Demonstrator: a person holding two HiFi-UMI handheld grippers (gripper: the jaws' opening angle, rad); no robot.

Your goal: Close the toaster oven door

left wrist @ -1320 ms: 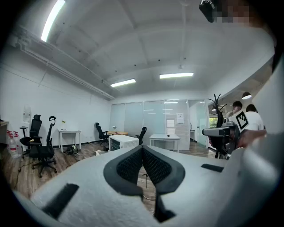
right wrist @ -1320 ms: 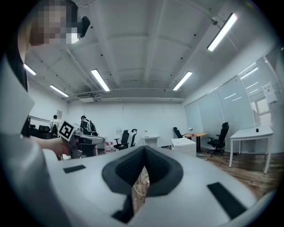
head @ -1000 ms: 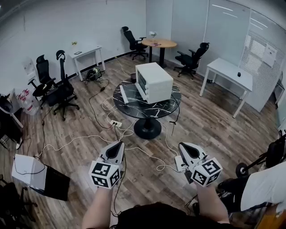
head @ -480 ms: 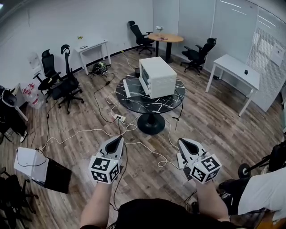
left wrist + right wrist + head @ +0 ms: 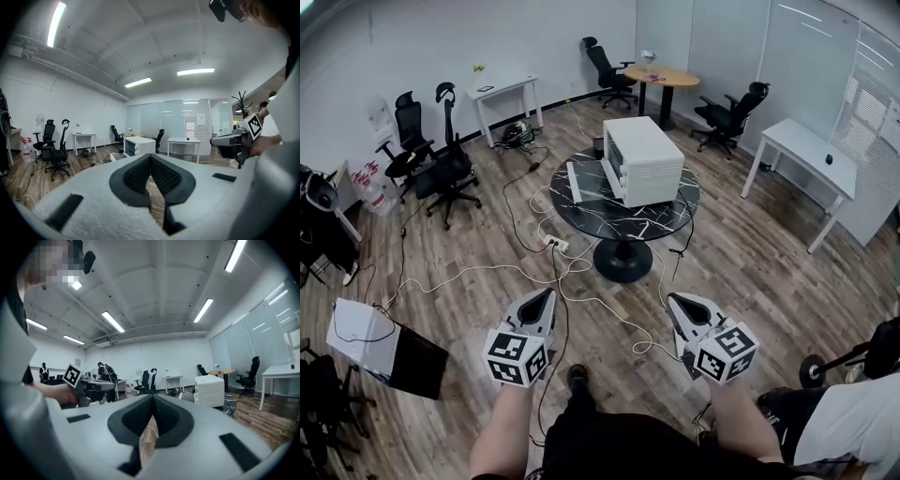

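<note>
The white toaster oven stands on a round black marble table a few steps ahead of me. Its door hangs open, lying flat out to the oven's left side. Both grippers are held low over the wood floor, far short of the table. My left gripper is shut with nothing in it, and so is my right gripper. In the left gripper view the oven shows small beyond the closed left gripper. The right gripper view has the oven off to the right of the right gripper.
White cables and a power strip trail over the floor between me and the table. Office chairs stand at the left, white desks at the right, a round wooden table behind. A box with a dark panel lies at lower left.
The table and oven have slid lower and nearer in the head view as I step forward. A shoe now shows below. Both grippers keep their pose and stay shut.
</note>
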